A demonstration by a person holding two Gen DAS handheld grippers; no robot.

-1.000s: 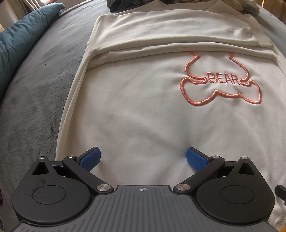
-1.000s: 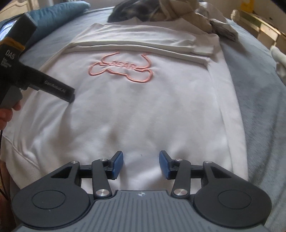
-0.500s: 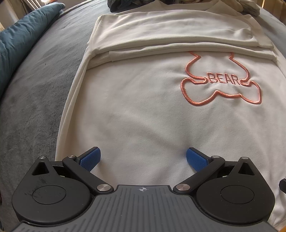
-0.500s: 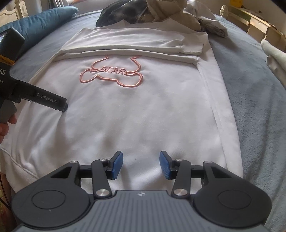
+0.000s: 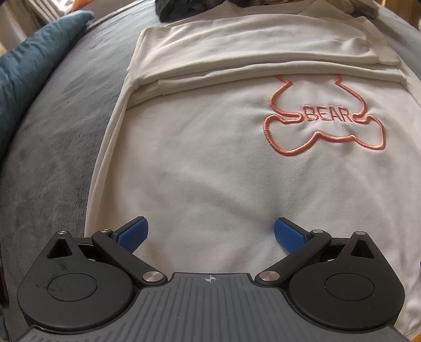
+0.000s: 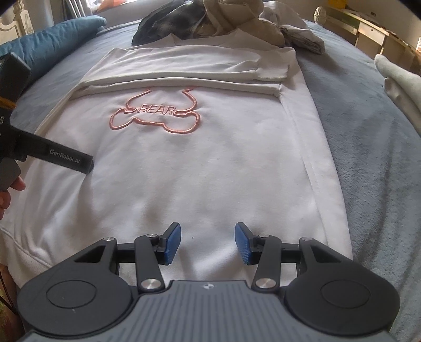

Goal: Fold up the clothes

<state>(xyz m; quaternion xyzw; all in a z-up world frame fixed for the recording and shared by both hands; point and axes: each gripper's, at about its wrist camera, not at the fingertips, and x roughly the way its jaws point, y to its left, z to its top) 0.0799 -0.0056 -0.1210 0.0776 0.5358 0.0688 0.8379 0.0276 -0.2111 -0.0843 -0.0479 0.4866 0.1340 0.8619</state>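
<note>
Sweatshirt (image 6: 200, 168) lies beneath open right claw (image 6: 208, 243).

Left gripper (image 5: 209, 233) hovering, jaws spread wide; right gripper (image 6: 208, 242) pointing down, jaws apart, apparently gripping nothing.

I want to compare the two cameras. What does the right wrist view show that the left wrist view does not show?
Only the right wrist view shows the left tool from outside, a pale folded cloth at the right edge, and wooden furniture.

Only the left wrist view shows the left tool's own blue pads, wide apart over the fabric.

Both show the white sweatshirt with its sleeves folded across, the BEAR embroidery, the grey blanket, the teal pillow and the clothes pile.
</note>
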